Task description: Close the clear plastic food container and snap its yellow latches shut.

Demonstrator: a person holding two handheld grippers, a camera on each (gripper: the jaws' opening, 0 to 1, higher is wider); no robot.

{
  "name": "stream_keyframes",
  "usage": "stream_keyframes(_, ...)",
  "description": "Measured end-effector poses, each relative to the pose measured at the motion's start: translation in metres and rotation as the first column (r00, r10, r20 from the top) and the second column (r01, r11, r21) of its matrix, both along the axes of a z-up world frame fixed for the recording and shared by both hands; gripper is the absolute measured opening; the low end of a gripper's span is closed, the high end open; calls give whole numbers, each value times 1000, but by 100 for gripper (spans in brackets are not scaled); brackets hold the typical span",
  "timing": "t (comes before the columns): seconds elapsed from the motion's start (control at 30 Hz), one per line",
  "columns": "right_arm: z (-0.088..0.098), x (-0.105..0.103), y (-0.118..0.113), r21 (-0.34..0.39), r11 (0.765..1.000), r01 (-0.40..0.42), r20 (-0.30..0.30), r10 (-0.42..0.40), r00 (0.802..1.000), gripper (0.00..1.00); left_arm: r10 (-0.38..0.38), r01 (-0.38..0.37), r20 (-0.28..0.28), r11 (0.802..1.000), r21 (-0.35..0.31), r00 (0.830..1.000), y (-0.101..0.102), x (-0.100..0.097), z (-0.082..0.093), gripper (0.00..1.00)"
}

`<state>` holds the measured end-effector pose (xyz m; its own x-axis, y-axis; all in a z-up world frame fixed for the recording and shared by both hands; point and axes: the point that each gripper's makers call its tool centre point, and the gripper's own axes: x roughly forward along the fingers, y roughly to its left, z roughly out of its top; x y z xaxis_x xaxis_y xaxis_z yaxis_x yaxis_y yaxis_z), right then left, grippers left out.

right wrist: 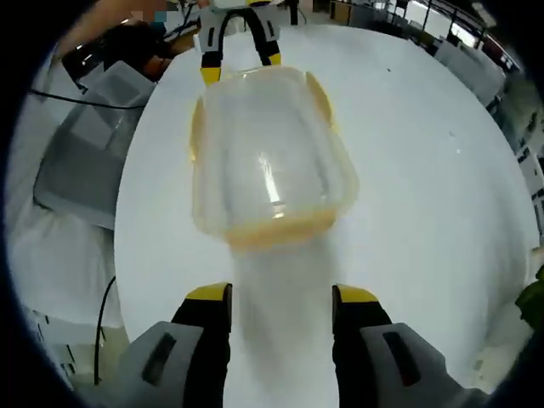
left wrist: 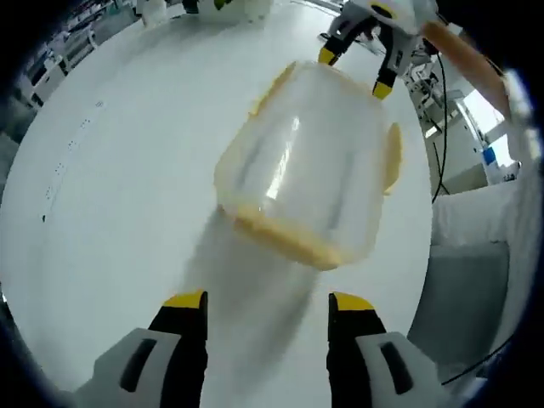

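Observation:
A clear plastic food container [left wrist: 306,183] with yellow latches sits on the white table [left wrist: 119,187], its lid on top. My left gripper [left wrist: 268,302] stands open just short of its near side, nothing between the jaws. Past the container's far edge the right gripper [left wrist: 357,72] shows, open. In the right gripper view the same container [right wrist: 268,161] lies ahead of my right gripper [right wrist: 280,293], which is open and a little short of it. The left gripper [right wrist: 240,59] is at the far end, open. Yellow latches [right wrist: 321,98] run along the long sides.
A grey padded object [right wrist: 85,161] lies off the table's left edge in the right gripper view, with a black cable [right wrist: 106,323] beside it. White objects [left wrist: 221,8] stand at the table's far edge in the left gripper view. Room equipment lies beyond.

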<state>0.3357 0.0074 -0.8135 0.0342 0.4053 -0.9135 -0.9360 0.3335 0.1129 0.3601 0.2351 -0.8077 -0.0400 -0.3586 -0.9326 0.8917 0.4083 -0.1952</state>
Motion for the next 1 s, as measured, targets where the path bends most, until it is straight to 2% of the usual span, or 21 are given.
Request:
stream_keyframes(0.1, 4, 1, -6, -11, 998, 68, -34, -68, 997, 40, 144, -147, -37, 985, -95, 989, -4, 10, 21, 51)
stream_keyframes(0.13, 7, 1, -7, -18, 994, 109, -59, -110, 992, 40, 244, -252, -66, 954, -161, 967, -9, 19, 31, 52)
stream_keyframes(0.2, 13, 3, -7, -10, 982, 188, -93, -188, 978, 42, 401, -414, -104, 886, -207, 910, -8, 35, 43, 52)
stream_keyframes(0.23, 17, 6, -6, 5, 968, 250, -117, -247, 962, 44, 482, -496, -116, 838, -228, 868, -4, 44, 49, 51)
stream_keyframes(0.27, 19, 7, -7, 11, 958, 288, -134, -284, 949, 46, 530, -544, -126, 803, -242, 839, -2, 49, 52, 50)
stream_keyframes(0.3, 23, 8, -9, 5, 940, 341, -159, -335, 928, 46, 555, -575, -151, 782, -239, 818, 1, 47, 53, 49)
stream_keyframes(0.33, 26, 9, -8, 14, 933, 360, -172, -352, 920, 46, 562, -587, -171, 776, -230, 809, 3, 44, 51, 48)
stream_keyframes(0.4, 34, 12, -5, 52, 904, 425, -207, -406, 890, 45, 594, -648, -275, 740, -180, 756, 5, 29, 46, 48)
stream_keyframes(0.43, 39, 12, -3, 68, 885, 461, -240, -434, 869, 46, 608, -682, -336, 711, -172, 719, 1, 22, 45, 47)
stream_keyframes(0.47, 42, 14, -1, 85, 872, 482, -257, -448, 857, 46, 619, -704, -365, 688, -174, 695, -1, 21, 45, 46)
stream_keyframes(0.5, 47, 18, 2, 117, 844, 524, -274, -480, 834, 47, 637, -729, -381, 661, -176, 670, -3, 20, 44, 44)
stream_keyframes(0.53, 49, 20, 5, 133, 818, 560, -288, -509, 811, 47, 651, -745, -386, 642, -179, 654, -5, 20, 43, 43)
stream_keyframes(0.6, 52, 23, 9, 159, 771, 617, -314, -553, 772, 47, 634, -741, -415, 649, -174, 653, -12, 12, 42, 43)
stream_keyframes(0.63, 51, 22, 10, 167, 773, 613, -318, -546, 775, 47, 632, -742, -421, 648, -173, 650, -13, 11, 42, 44)
stream_keyframes(0.67, 51, 18, 13, 174, 761, 625, -342, -548, 763, 46, 634, -751, -438, 637, -171, 638, -18, 8, 42, 44)
stream_keyframes(0.7, 51, 13, 17, 173, 750, 638, -377, -548, 747, 45, 633, -753, -443, 636, -170, 635, -21, 7, 43, 44)
stream_keyframes(0.73, 52, 7, 25, 186, 732, 655, -431, -539, 724, 44, 628, -748, -442, 641, -173, 640, -25, 5, 43, 43)
stream_keyframes(0.77, 52, 5, 27, 190, 723, 665, -449, -538, 713, 41, 627, -746, -443, 644, -168, 641, -26, 4, 43, 42)
stream_keyframes(0.8, 53, 1, 34, 196, 698, 689, -497, -535, 683, 40, 625, -741, -440, 652, -161, 645, -28, 3, 41, 40)
stream_keyframes(0.9, 50, -1, 40, 205, 681, 703, -528, -528, 665, 38, 633, -743, -432, 653, -149, 643, -29, 4, 37, 36)
stream_keyframes(1.0, 44, -2, 43, 185, 696, 694, -520, -530, 670, 38, 636, -745, -430, 651, -148, 641, -32, 3, 35, 36)
